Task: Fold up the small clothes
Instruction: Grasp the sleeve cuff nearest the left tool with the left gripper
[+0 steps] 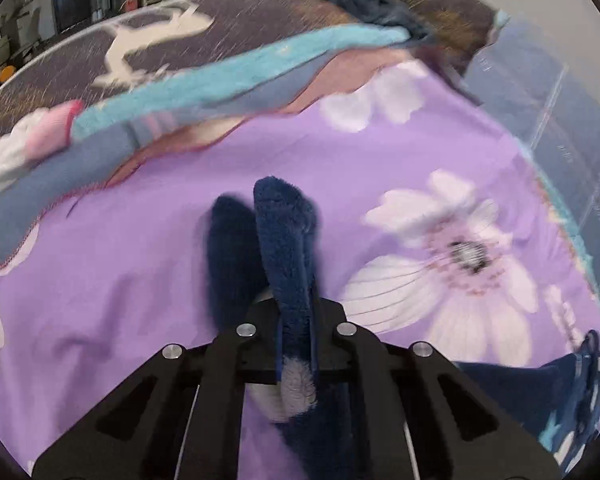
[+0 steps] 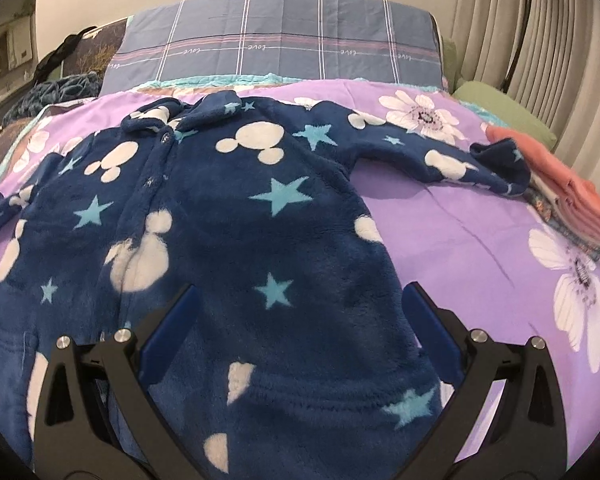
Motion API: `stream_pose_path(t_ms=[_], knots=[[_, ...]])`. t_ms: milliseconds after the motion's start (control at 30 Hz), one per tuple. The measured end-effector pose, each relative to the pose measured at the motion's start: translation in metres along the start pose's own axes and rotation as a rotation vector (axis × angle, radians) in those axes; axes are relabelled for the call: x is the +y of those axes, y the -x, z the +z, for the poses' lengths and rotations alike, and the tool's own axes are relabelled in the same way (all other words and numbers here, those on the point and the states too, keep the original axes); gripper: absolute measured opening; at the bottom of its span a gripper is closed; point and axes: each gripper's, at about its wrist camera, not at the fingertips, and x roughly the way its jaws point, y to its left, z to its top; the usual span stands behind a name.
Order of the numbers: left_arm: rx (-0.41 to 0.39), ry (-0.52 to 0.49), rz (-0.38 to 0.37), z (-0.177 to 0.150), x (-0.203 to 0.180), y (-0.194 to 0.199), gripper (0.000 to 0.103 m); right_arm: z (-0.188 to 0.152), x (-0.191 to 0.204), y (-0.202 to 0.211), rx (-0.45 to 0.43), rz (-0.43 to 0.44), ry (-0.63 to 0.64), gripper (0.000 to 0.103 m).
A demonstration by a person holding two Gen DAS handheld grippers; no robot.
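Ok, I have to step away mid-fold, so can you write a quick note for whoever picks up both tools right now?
Left tool: shut on the cuff of the navy fleece star-print top, held over the purple floral bedsheet.
Right tool: open, jaws astride the top's lower right side, gripping nothing.
The top lies spread face up, both sleeves out. A stack of folded coral clothes sits at the far right.
Done: top laid out. Left: fold both sleeves in, fold the body, stack it.
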Motion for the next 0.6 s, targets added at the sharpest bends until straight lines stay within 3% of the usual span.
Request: stream_pose_path(t_ms=[67,200,233,333,400,467,500,600], knots=[[-0.052,-0.082,-0.068,-0.004,-0.027,0.026,0.008,0.000,-0.004,-0.002,0.003,0.012,-0.015,0.101],[-0.125,-0.280,-0.314,-0.035,-0.104,0.104,0.008,0.000,-0.012,-0.002,-0.002,0.024,-0.055,0.101],[-0.149,-0.362,-0.410,-0.053,-0.132,0.134,0.008,0.000,-0.015,-0.001,-0.007,0.030,-0.071,0.101],[-0.225,-0.591,-0.577,-0.113,-0.196,0.199,0.011,-0.002,-0.025,0.003,-0.024,0.039,-0.105,0.101],[-0.231,-0.701,-0.620,-0.151,-0.227,0.220,0.018,-0.004,-0.031,0.004,-0.024,0.036,-0.112,0.101],[-0.181,-0.786,-0.673,-0.199,-0.254,0.227,0.053,-0.008,-0.040,0.005,-0.017,0.029,-0.120,0.101],[-0.166,-0.807,-0.679,-0.211,-0.259,0.225,0.060,-0.009,-0.045,0.005,-0.013,0.027,-0.126,0.101],[-0.142,-0.917,-0.645,-0.263,-0.266,0.212,0.064,-0.012,-0.055,0.006,-0.004,0.034,-0.136,0.101]])
